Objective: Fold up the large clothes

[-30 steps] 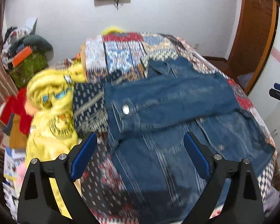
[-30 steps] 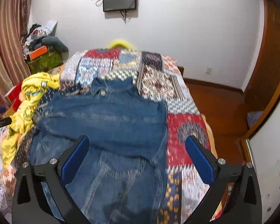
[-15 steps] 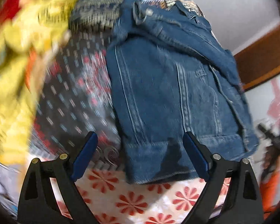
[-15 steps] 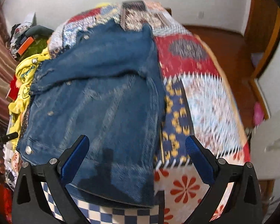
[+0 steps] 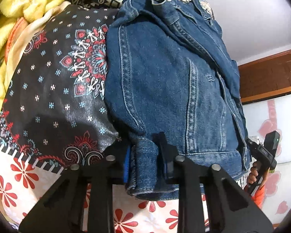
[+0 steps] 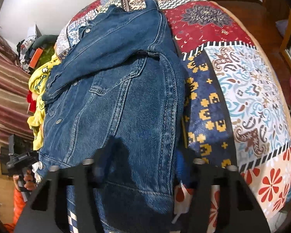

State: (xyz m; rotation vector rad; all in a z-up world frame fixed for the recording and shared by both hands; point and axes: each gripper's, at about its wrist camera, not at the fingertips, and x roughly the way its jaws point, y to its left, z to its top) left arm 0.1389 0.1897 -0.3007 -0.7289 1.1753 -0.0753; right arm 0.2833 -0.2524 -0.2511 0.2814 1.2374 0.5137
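A blue denim jacket [image 5: 170,85] lies on the patchwork bedspread [image 5: 54,89], a sleeve folded across its upper part. My left gripper [image 5: 146,167] is shut on the jacket's bottom hem at its left corner. My right gripper [image 6: 139,170] sits over the hem at the jacket's [image 6: 126,97] right corner, its fingers partly closed with the denim bunched between them. Its right blue pad [image 6: 181,163] shows beside the cloth. The right gripper's body also shows at the right edge of the left wrist view [image 5: 265,155].
A yellow garment [image 5: 19,5] is heaped at the bed's left side, also in the right wrist view [image 6: 38,101]. Striped curtain [image 6: 3,89] and clutter stand beyond it. Wooden floor [image 6: 252,5] lies right of the bed [image 6: 252,89].
Both grippers dropped to the jacket's bottom hem and closed from wide open: the left onto the left corner, the right around the right corner.
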